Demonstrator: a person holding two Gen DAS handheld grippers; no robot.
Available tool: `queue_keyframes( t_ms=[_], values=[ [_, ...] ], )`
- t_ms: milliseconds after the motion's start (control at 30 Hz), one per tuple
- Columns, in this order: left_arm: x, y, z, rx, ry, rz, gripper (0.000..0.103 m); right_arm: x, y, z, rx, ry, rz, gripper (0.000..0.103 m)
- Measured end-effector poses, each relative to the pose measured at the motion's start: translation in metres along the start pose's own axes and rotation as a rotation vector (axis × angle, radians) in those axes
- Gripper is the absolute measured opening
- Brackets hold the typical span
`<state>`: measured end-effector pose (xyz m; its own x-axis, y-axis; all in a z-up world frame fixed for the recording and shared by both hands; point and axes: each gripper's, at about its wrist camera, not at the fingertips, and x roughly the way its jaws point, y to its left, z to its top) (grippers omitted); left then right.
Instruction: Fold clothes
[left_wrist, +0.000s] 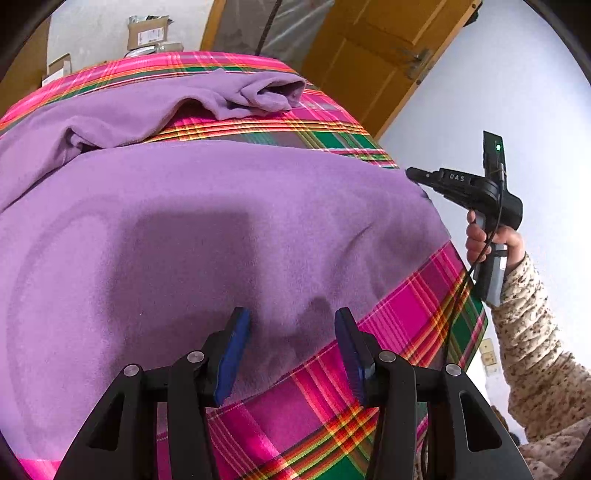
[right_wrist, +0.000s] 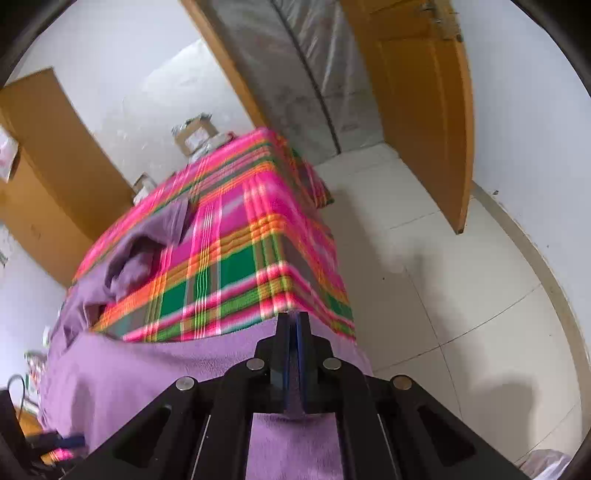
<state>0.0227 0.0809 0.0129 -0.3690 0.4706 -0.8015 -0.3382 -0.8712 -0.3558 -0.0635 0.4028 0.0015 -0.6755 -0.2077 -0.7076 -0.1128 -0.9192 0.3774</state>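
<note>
Hovering over a soft lilac fleece garment (left_wrist: 207, 221), the left claw (left_wrist: 291, 354) stands wide apart in the left wrist view, its blue-padded fingers (left_wrist: 234, 354) angled down at the cloth's near edge with nothing between them. The garment lies spread across a table draped in a pink, green and orange plaid cloth (left_wrist: 317, 417), one sleeve (left_wrist: 258, 94) crumpled toward the far side. At the table's right edge, the right claw (left_wrist: 413, 173), a black pistol-shaped tool, points in at the garment's corner; a hand (left_wrist: 487, 240) wraps its grey handle from below, and a speckled cream knitted sleeve (left_wrist: 532, 332) runs down to the frame's lower right. A wooden door (left_wrist: 369, 55) and cardboard boxes (left_wrist: 147, 33) stand beyond the table.

From the right wrist view, blurred in part, the right claw (right_wrist: 294, 354) is pinched tight on a fold of the lilac garment (right_wrist: 147, 376), fabric showing between its blue pads and bunched beneath the black frame. The claw tilts down toward the table corner, where the plaid cloth (right_wrist: 229, 258) hangs over the side above a pale tiled floor (right_wrist: 443, 295). The crumpled sleeve (right_wrist: 147, 236) lies farther back on the left.
</note>
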Motion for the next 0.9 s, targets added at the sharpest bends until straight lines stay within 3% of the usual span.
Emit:
queue_keyframes(
  t_ms=[367, 467, 700, 900],
  values=[
    [-0.012, 0.008, 0.004, -0.016, -0.027, -0.009, 0.05, 0.01, 0.01, 0.01, 0.023, 0.036, -0.098, 0.007],
    [-0.024, 0.015, 0.008, -0.023, -0.058, 0.009, 0.05, -0.002, 0.023, 0.019, 0.006, 0.01, -0.068, 0.007],
    [-0.083, 0.046, 0.028, -0.035, -0.174, 0.14, 0.05, -0.023, 0.082, 0.052, -0.108, -0.024, 0.022, 0.014],
    [-0.14, 0.094, 0.06, -0.074, -0.254, 0.24, 0.05, -0.011, 0.148, 0.083, -0.207, 0.026, 0.113, 0.018]
  ],
)
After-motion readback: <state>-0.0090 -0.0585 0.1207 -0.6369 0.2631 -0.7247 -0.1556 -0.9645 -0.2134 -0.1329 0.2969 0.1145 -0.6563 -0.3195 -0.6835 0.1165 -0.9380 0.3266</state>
